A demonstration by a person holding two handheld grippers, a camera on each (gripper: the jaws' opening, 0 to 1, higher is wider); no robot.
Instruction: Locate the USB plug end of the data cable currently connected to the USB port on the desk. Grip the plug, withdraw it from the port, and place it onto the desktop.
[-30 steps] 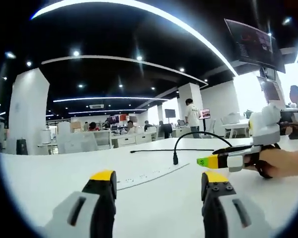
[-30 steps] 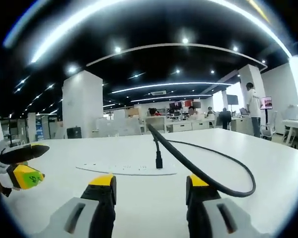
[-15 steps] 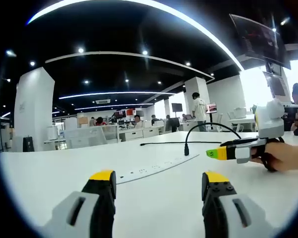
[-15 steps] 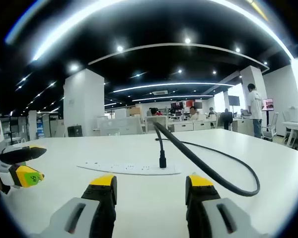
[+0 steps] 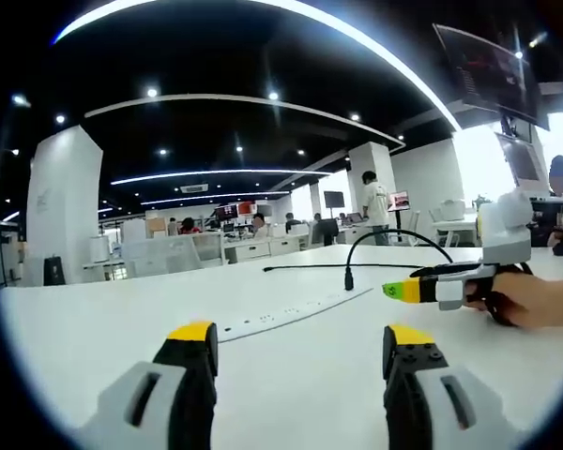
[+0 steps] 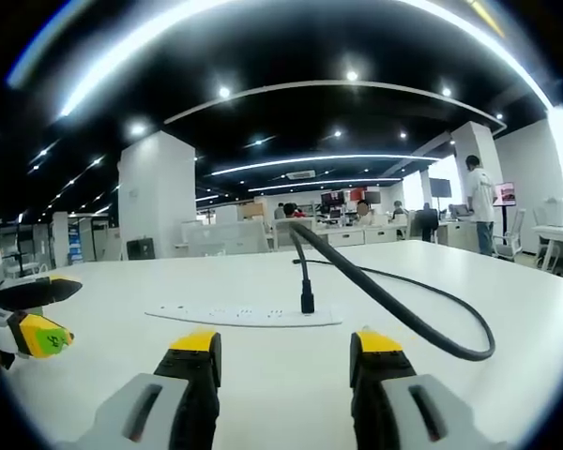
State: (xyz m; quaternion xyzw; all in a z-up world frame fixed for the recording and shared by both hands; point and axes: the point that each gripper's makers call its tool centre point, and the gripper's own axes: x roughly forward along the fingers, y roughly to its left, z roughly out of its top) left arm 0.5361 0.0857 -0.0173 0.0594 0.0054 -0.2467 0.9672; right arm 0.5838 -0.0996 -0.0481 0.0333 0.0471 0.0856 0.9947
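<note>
Left gripper (image 5: pixel 300 349): jaws spread wide, nothing between them. Yellow tips, black ribbed insides, grey plastic bodies, sitting low over the desk.
Right gripper (image 6: pixel 285 352): same build, jaws also apart and holding nothing. It's aimed pretty much straight at the plug. From the left gripper view you can see it (image 5: pixel 399 291) side-on, yellow-green tip, a hand (image 5: pixel 535 302) wrapped round the grip, just right of the plug.
USB plug (image 6: pixel 307 302): small black boxy end, standing upright in the port strip, so not pulled out yet. Also visible here (image 5: pixel 348 279).
Port strip (image 6: pixel 244 316): long flat white bar lying flush on the desk, little slots along it; the plug sits near its right end.
Data cable (image 6: pixel 403 311): thick, smooth black, arches up from the plug and loops off to the right across the desktop.
Desk (image 6: pixel 507 375): plain matte white, wide.
</note>
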